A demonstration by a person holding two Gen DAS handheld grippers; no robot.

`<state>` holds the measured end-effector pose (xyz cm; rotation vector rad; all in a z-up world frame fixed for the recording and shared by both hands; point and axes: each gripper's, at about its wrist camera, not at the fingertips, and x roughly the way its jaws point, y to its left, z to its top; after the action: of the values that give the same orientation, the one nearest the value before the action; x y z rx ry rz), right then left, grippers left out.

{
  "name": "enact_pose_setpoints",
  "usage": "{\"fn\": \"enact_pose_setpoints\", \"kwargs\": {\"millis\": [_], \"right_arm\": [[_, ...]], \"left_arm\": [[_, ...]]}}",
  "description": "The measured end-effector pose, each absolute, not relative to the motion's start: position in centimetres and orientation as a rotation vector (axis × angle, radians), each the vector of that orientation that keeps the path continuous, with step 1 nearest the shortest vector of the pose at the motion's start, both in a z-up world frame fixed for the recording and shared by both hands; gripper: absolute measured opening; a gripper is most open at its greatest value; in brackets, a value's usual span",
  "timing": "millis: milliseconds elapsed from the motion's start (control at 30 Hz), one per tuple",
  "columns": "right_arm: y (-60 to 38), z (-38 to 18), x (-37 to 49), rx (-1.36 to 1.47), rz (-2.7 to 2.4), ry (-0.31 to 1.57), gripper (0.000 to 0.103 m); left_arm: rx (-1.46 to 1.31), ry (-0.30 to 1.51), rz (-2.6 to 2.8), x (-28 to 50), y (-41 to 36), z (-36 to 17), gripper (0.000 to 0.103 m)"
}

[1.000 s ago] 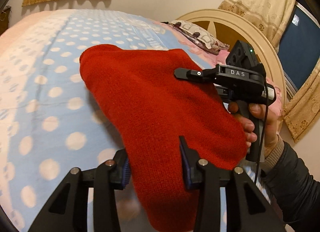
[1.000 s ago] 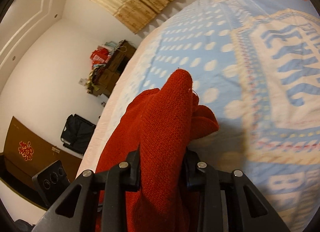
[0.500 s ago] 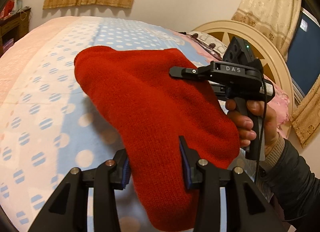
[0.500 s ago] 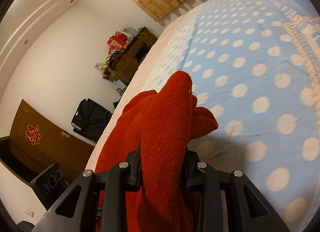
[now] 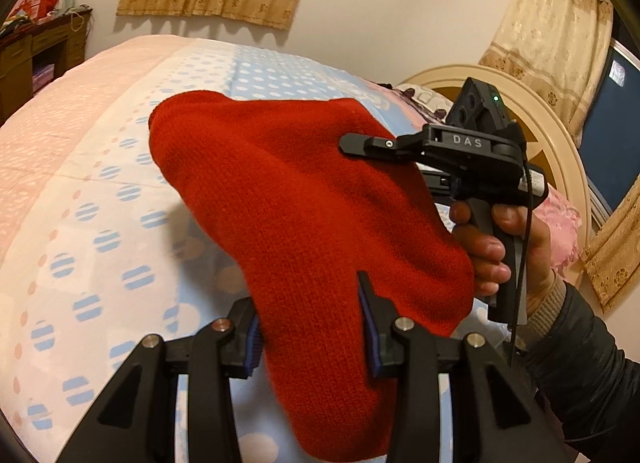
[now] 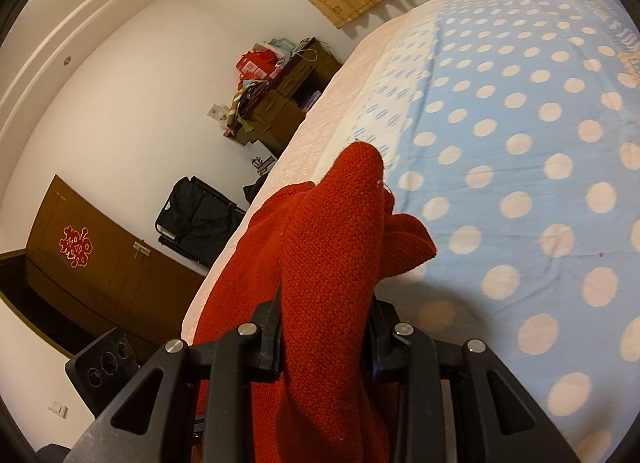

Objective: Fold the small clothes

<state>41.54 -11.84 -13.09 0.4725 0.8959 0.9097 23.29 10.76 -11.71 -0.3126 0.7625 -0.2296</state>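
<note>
A red knitted garment [image 5: 288, 215] hangs in the air above the bed, held by both grippers. My left gripper [image 5: 310, 327] is shut on its lower edge, the cloth bunched between the blue pads. The right gripper [image 5: 360, 143], seen in the left wrist view with the hand on its handle, grips the garment's upper right part. In the right wrist view my right gripper [image 6: 326, 327] is shut on a thick fold of the red garment [image 6: 332, 231], which sticks up past the fingers. The rest droops to the left.
The bed [image 6: 520, 143] has a blue polka-dot cover with a pink-white border [image 5: 60, 151]. A cream round headboard [image 5: 536, 111] and pillows are at the right. A cluttered dark cabinet [image 6: 280, 103], a black bag [image 6: 196, 219] and a brown wardrobe [image 6: 92, 263] stand beyond the bed's edge.
Both grippers have carried the red garment together across the bed toward its pink-white border. The grips on the cloth have not changed.
</note>
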Motion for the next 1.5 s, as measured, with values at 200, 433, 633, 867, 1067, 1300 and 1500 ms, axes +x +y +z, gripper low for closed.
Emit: {"fn": "enact_pose_setpoints", "kwargs": {"millis": [200,433,633,867,1067,1300,1500], "right_arm": [[-9.4,-12.3,40.5,0.43,0.938,0.895,0.031],[-6.6,-12.1,39.7,0.395,0.971,0.904,0.031],[-4.5,-12.2,39.4,0.381,0.995,0.913,0.031],[-1.3,-13.2,39.4,0.37,1.024,0.941,0.031],[1.2,-13.5,39.4,0.358,1.055,0.961,0.031],[3.4,-14.3,39.5,0.337,1.074,0.99,0.031],[4.8,-15.5,39.5,0.326,1.078,1.014,0.031]], "left_arm": [[-0.343,0.742,-0.203,21.7,12.4,-11.9,0.041],[-0.368,0.727,-0.175,20.2,14.0,-12.3,0.041],[-0.382,0.718,-0.145,19.3,15.3,-12.4,0.041],[-0.403,0.713,-0.104,18.3,16.7,-13.0,0.041],[-0.43,0.713,-0.075,17.6,17.6,-13.3,0.041],[-0.448,0.719,-0.052,16.7,18.2,-13.9,0.041],[-0.46,0.737,-0.037,16.4,18.7,-14.6,0.041]]}}
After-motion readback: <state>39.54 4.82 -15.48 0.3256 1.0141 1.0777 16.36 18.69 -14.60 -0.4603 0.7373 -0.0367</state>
